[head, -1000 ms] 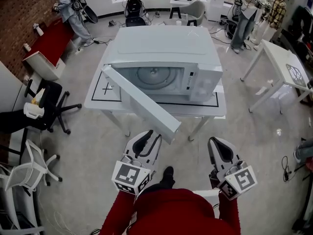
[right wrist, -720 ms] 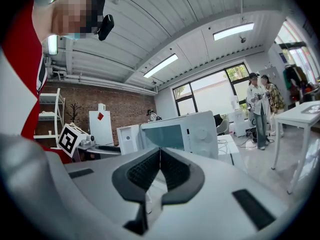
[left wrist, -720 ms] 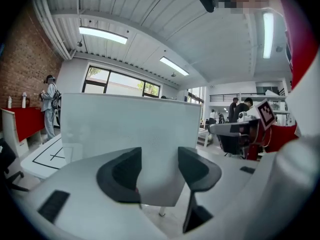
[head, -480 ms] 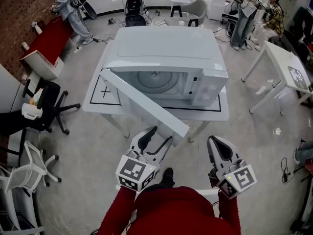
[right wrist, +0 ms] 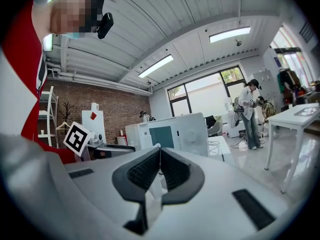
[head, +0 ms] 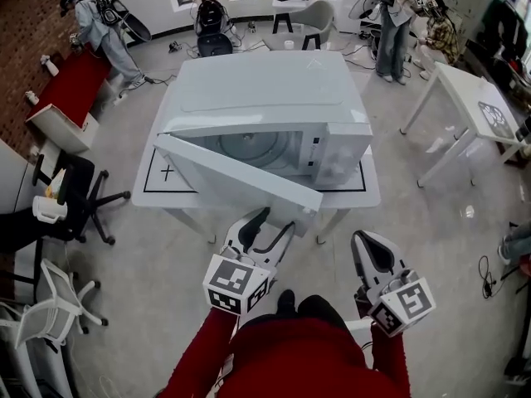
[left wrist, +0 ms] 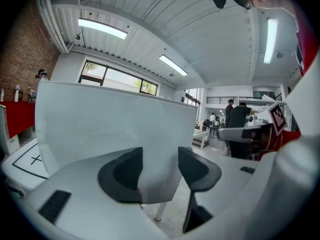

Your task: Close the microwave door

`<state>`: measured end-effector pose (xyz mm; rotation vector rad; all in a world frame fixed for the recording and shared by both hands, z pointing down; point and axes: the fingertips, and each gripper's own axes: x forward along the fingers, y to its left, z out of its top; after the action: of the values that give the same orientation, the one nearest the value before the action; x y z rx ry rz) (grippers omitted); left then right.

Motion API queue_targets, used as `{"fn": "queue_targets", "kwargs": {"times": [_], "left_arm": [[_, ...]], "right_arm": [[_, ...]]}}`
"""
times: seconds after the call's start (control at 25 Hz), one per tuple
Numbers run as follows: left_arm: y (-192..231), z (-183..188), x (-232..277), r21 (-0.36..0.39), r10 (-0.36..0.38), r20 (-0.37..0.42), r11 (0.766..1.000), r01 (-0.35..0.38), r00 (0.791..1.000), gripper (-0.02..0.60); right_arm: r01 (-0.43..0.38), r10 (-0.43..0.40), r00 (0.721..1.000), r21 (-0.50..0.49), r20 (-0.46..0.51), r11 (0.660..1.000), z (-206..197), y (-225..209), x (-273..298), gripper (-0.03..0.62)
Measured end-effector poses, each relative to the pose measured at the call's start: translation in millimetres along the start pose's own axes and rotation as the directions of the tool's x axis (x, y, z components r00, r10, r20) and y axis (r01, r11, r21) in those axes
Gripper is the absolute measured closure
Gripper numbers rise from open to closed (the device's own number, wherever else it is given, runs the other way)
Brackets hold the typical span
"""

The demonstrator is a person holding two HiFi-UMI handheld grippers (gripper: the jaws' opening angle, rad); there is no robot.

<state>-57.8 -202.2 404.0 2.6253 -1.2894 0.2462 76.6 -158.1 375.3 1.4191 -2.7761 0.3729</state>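
Left tongs (head: 274, 220): jaws apart, having just been opening wide, nothing clamped. The microwave door (head: 241, 177) shows through the gap; contact not confirmed. The door is hinged at left and swung out toward the near side, its free end just beyond the tips.

Recommendation: lay one jaw flat on the outer face near that free end. Press steadily toward the far side until it latches, so the microwave (head: 265, 89) does not slide on the surface (head: 369, 191).

Right tongs (head: 371, 247): together, empty, near right.
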Motion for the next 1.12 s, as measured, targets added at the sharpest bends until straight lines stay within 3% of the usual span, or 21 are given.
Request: {"fn": "queue_targets", "kwargs": {"times": [0.64, 1.12], "left_arm": [[12, 16, 49, -0.009, 0.036, 0.023, 0.999, -0.036, 0.999, 0.356], [35, 26, 81, -0.004, 0.134, 0.008, 0.991, -0.134, 0.991, 0.385]], "right_arm": [[0.028, -0.028, 1.0, -0.013, 0.01, 1.0, 9, -26, 9, 0.579], [0.04, -0.04, 0.999, 0.0, -0.007, 0.999, 9, -52, 20, 0.58]]}}
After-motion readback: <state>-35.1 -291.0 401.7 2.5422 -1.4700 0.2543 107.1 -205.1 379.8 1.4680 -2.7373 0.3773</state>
